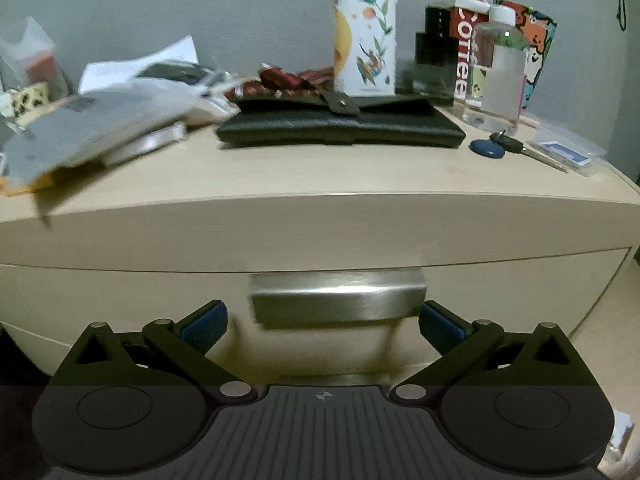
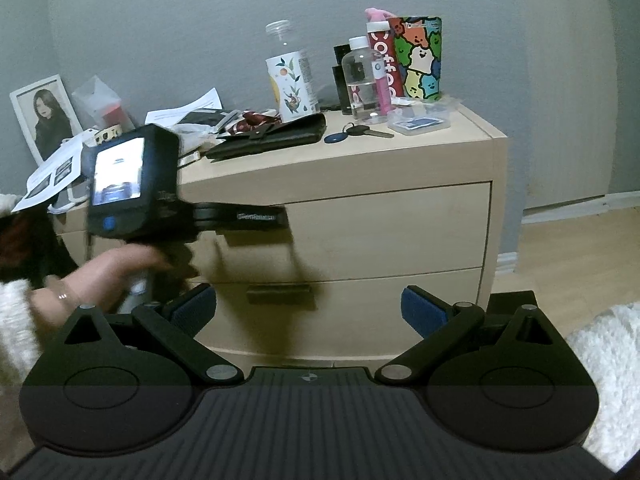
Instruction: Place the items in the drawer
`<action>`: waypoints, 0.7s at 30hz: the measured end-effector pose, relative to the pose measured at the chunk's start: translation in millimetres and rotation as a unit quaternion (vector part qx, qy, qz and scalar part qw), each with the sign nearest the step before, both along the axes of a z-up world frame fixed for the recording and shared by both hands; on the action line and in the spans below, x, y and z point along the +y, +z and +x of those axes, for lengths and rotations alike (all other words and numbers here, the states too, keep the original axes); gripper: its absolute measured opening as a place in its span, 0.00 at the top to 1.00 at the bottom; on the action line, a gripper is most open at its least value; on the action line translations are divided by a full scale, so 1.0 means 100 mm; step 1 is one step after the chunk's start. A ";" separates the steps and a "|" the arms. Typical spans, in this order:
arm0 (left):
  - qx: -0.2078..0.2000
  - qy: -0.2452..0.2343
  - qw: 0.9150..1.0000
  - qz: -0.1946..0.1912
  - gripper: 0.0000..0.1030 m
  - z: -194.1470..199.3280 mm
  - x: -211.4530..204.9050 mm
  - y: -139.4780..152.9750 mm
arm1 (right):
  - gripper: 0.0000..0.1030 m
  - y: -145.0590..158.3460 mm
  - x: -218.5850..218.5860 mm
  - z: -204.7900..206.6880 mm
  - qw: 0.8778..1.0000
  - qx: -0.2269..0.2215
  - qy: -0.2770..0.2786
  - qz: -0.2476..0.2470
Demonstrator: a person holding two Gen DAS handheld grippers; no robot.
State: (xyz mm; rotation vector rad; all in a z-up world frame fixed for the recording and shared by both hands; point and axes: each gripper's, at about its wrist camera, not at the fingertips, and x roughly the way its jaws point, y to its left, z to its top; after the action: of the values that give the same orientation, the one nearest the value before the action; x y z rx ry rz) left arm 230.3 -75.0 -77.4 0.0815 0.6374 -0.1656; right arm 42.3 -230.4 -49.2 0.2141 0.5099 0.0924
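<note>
The top drawer (image 2: pixel 352 232) of the pale wooden nightstand (image 2: pixel 496 152) is shut, and a second drawer (image 2: pixel 360 312) below it is shut as well, each with one metal handle; the upper handle (image 1: pixel 338 296) sits right in front of the left gripper (image 1: pixel 323 322), whose jaws are spread wide with one blue pad on each side of the handle and nothing between them. On the nightstand top lies one black wallet (image 1: pixel 340 124) near the middle, with a blue key fob and key (image 1: pixel 500 147) just to its right and a clear plastic case (image 1: pixel 564 148) beyond that. Behind the wallet stands one floral-print bottle (image 1: pixel 366 40), and to the right one clear bottle (image 1: pixel 498 64), a red coffee box (image 1: pixel 464 40) and a colourful cartoon pouch (image 1: pixel 536 40). Papers and packets (image 1: pixel 100 120) are heaped on the left side. From the right wrist view, a hand (image 2: pixel 104 276) grips the left gripper's handle, and the right gripper (image 2: pixel 308 312) is held well back from the nightstand, its jaws also spread and empty.
</note>
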 end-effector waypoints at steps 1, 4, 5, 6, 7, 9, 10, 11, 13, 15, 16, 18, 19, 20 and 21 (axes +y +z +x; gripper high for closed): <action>-0.001 -0.001 1.000 -0.002 0.00 -0.05 0.04 0.03 | 0.01 0.00 -0.01 0.01 1.000 0.000 -0.001 0.000; -0.006 0.000 1.000 -0.014 0.00 -0.23 0.19 0.15 | 0.01 0.00 0.00 0.01 1.000 -0.001 -0.003 -0.002; -0.009 0.003 1.000 -0.017 0.00 -0.30 0.24 0.18 | 0.01 0.00 0.00 0.02 1.000 -0.001 -0.004 -0.004; -0.015 0.004 1.000 -0.021 0.00 -0.37 0.29 0.23 | 0.01 0.01 0.00 0.00 1.000 -0.007 -0.006 -0.004; -0.021 0.003 0.999 -0.024 0.00 -0.45 0.35 0.27 | 0.01 0.02 0.00 -0.01 1.000 -0.014 -0.008 -0.004; -0.034 0.004 0.999 -0.026 0.00 -0.61 0.44 0.36 | 0.01 0.03 0.00 -0.04 1.000 -0.027 -0.011 -0.004; -0.039 0.006 0.999 -0.026 0.00 -0.68 0.48 0.40 | 0.01 0.04 0.00 -0.06 0.999 -0.034 -0.013 -0.005; -0.045 0.008 0.999 -0.026 0.00 -0.75 0.52 0.44 | 0.01 0.05 0.00 -0.07 0.999 -0.041 -0.015 -0.005; -0.053 0.009 0.998 -0.026 0.00 -0.88 0.59 0.53 | 0.01 0.06 0.00 -0.10 0.998 -0.055 -0.019 -0.005; -0.061 0.008 0.998 -0.031 0.00 -1.00 0.66 0.63 | 0.01 0.08 0.00 -0.13 0.997 -0.068 -0.023 -0.005; -0.065 0.010 0.997 -0.035 0.00 -1.06 0.69 0.67 | 0.01 0.09 0.00 -0.15 0.997 -0.075 -0.025 -0.006; -0.078 0.016 0.996 -0.042 0.00 -1.19 0.76 0.75 | 0.01 0.10 0.00 -0.18 0.996 -0.089 -0.029 -0.006; -0.086 0.020 0.995 -0.045 0.00 -1.27 0.79 0.78 | 0.01 0.11 0.00 -0.19 0.995 -0.096 -0.031 -0.006; -0.095 0.026 0.994 -0.044 0.00 -1.35 0.83 0.81 | 0.01 0.12 0.00 -0.20 0.994 -0.102 -0.033 -0.006; -0.105 0.036 0.993 -0.047 0.00 -1.44 0.87 0.83 | 0.01 0.12 0.01 -0.22 0.993 -0.111 -0.033 -0.008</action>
State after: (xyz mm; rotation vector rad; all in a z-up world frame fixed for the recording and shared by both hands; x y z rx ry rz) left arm 86.2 12.2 5.4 -0.0141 0.4221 -0.1156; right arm 20.0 -229.9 -36.9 0.2017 0.2813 0.0477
